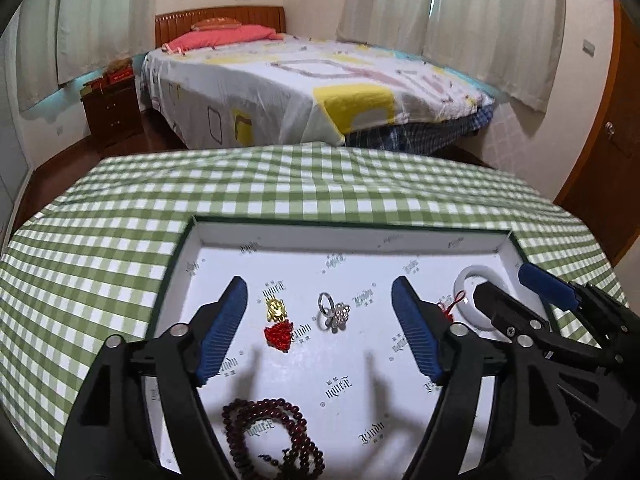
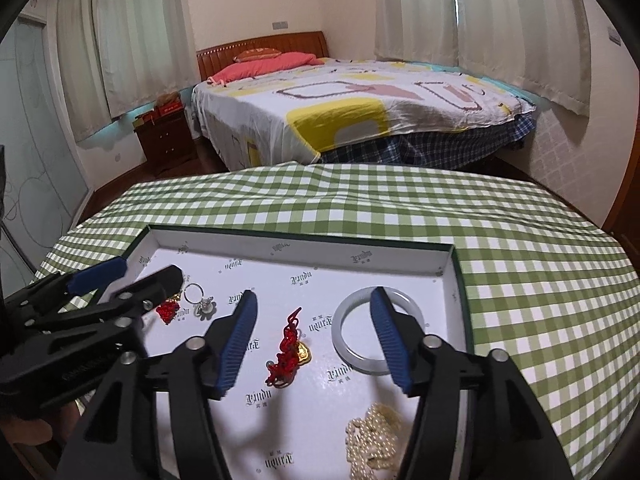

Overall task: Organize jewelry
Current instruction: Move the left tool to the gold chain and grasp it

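A shallow white box lid [image 1: 352, 246] [image 2: 304, 245] lies on a green checked tablecloth. In the left wrist view my left gripper [image 1: 320, 292] is open above a gold charm with a red knot [image 1: 277, 322] and a silver flower ring [image 1: 334, 312]. Dark red beads [image 1: 272, 436] lie near me. My right gripper [image 2: 314, 300] is open above a red knot with a gold charm [image 2: 290, 354]. A pale jade bangle [image 2: 360, 330] [image 1: 474, 300] lies under its right finger. A pearl strand [image 2: 374, 440] lies near me. The ring [image 2: 202, 300] also shows there.
The table [image 1: 280, 184] is covered by the checked cloth. Beyond it stand a bed [image 1: 312, 92] with a patterned sheet and a dark wooden nightstand [image 1: 112, 108]. A wooden door [image 1: 612, 140] is at the right. Curtains hang on the walls.
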